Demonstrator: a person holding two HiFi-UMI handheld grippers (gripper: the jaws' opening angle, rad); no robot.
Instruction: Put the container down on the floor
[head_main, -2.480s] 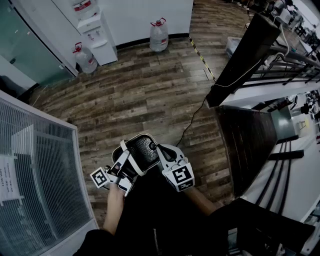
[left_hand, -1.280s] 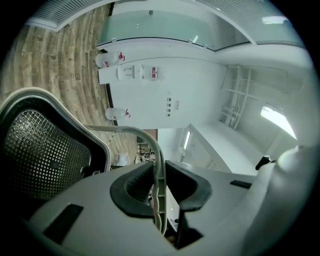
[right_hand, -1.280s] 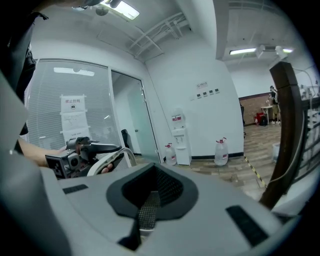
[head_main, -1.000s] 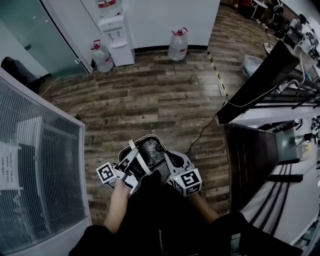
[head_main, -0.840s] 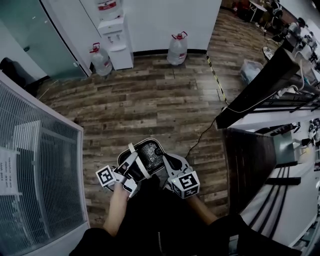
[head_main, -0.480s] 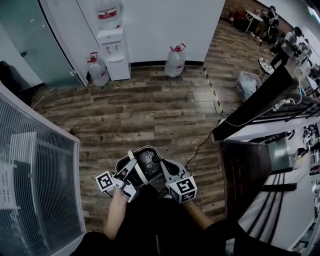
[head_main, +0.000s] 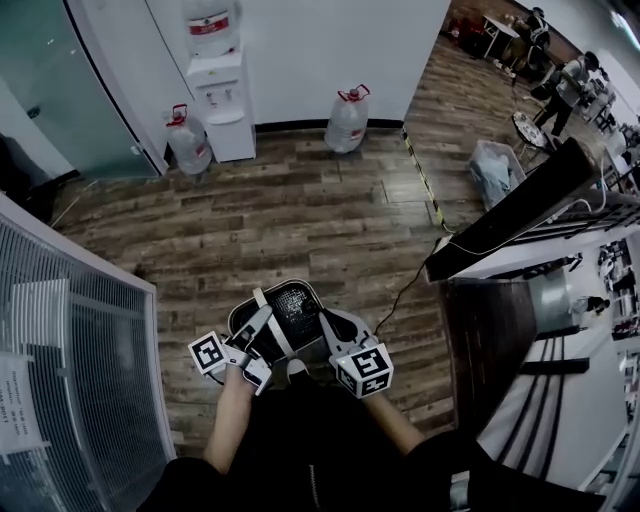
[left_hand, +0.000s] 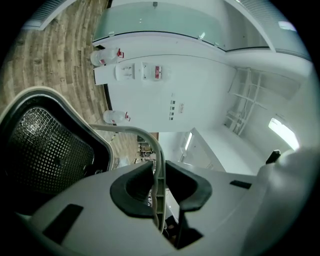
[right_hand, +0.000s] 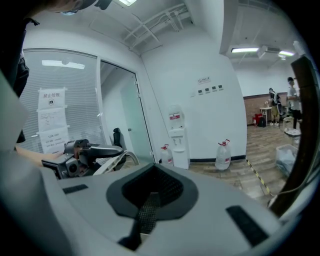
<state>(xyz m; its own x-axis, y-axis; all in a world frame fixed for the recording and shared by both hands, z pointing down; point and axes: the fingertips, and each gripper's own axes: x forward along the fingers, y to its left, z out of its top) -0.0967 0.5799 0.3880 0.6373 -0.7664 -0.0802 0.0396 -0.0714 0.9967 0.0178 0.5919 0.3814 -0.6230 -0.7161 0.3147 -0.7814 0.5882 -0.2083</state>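
A black mesh container (head_main: 291, 307) with a white rim hangs above the wood floor (head_main: 320, 215), close in front of the person's legs. My left gripper (head_main: 264, 324) is shut on the rim at the container's left side. In the left gripper view the thin white rim (left_hand: 159, 170) is pinched between the dark pads of that gripper (left_hand: 159, 189), with the mesh wall (left_hand: 45, 150) to the left. My right gripper (head_main: 328, 323) is shut on the right side; in the right gripper view a strip of black mesh (right_hand: 146, 210) sits in its closed jaws (right_hand: 145, 206).
A water dispenser (head_main: 222, 90) stands at the far white wall, with water bottles (head_main: 186, 140) (head_main: 347, 118) on either side. A black cable (head_main: 405, 285) runs over the floor to a desk (head_main: 520, 200) on the right. A glass partition (head_main: 80, 370) is at the left.
The container stays gripped on both sides. It looks smaller and lower toward the floor than before, and the head view now takes in more of the room.
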